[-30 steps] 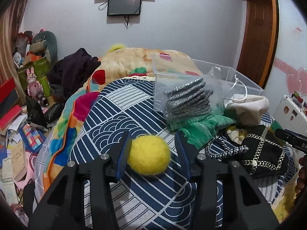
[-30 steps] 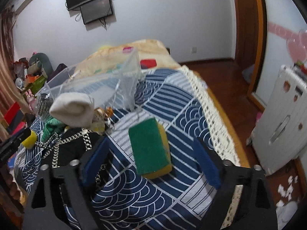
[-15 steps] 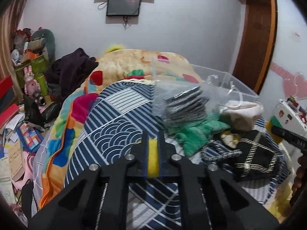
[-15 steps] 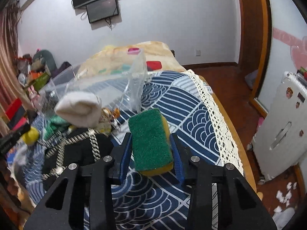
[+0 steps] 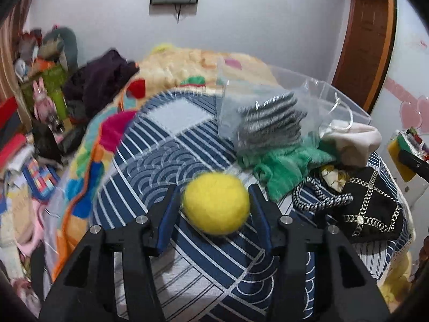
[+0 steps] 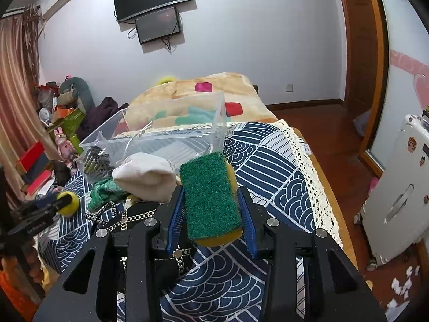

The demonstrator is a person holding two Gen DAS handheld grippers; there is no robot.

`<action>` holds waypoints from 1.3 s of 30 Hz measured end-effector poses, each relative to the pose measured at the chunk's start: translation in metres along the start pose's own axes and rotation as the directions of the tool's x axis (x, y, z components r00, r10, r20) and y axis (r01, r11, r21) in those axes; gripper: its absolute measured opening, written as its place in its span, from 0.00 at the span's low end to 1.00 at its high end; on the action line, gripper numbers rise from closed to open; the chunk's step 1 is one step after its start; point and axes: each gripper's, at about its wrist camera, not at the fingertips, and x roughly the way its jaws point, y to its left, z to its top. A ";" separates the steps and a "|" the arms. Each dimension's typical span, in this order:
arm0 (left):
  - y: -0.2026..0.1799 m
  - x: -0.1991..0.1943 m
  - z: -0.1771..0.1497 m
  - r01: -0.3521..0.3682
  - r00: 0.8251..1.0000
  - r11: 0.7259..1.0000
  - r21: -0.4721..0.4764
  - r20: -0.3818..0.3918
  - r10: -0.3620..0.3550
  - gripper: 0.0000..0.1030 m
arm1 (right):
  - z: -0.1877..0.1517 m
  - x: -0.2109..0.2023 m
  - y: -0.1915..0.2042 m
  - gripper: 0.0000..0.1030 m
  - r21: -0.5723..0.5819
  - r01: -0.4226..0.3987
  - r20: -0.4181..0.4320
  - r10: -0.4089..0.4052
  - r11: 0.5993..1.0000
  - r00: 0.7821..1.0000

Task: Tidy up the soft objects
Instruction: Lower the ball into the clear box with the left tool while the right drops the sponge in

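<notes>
My left gripper (image 5: 214, 204) is shut on a yellow felt ball (image 5: 216, 204) and holds it above the blue patterned bedspread (image 5: 166, 161). My right gripper (image 6: 211, 201) is shut on a green-and-yellow sponge (image 6: 210, 196), lifted above the bed. The ball also shows in the right wrist view (image 6: 69, 203), and the sponge at the right edge of the left wrist view (image 5: 402, 161). A clear plastic bin (image 6: 171, 131) stands on the bed behind the pile of soft things.
A bag of grey cloths (image 5: 268, 123), a green knit (image 5: 284, 163), a white pouch (image 6: 146, 175) and a black chain-trimmed bag (image 5: 372, 209) lie by the bin. A colourful blanket (image 5: 88, 155) drapes the left bed edge. A white appliance (image 6: 399, 187) stands right.
Both grippers have closed on their objects and lifted them: the left on the ball, squeezing it flat and then easing, the right on the sponge.
</notes>
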 end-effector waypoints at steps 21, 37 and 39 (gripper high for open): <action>-0.032 -0.027 0.092 0.109 0.971 0.988 0.106 0.199 -0.129 0.43 | 0.064 0.003 0.028 0.36 -0.052 -0.039 0.135 0.046 0.998 0.990; -0.047 0.047 0.136 0.125 0.989 0.976 0.178 0.053 -0.136 0.43 | 0.085 0.065 0.034 0.36 -0.060 -0.076 0.008 0.077 0.995 0.997; -0.048 0.055 0.138 0.105 0.992 0.976 0.188 0.046 -0.115 0.43 | 0.083 0.075 0.038 0.36 -0.077 -0.080 -0.027 0.078 0.994 0.997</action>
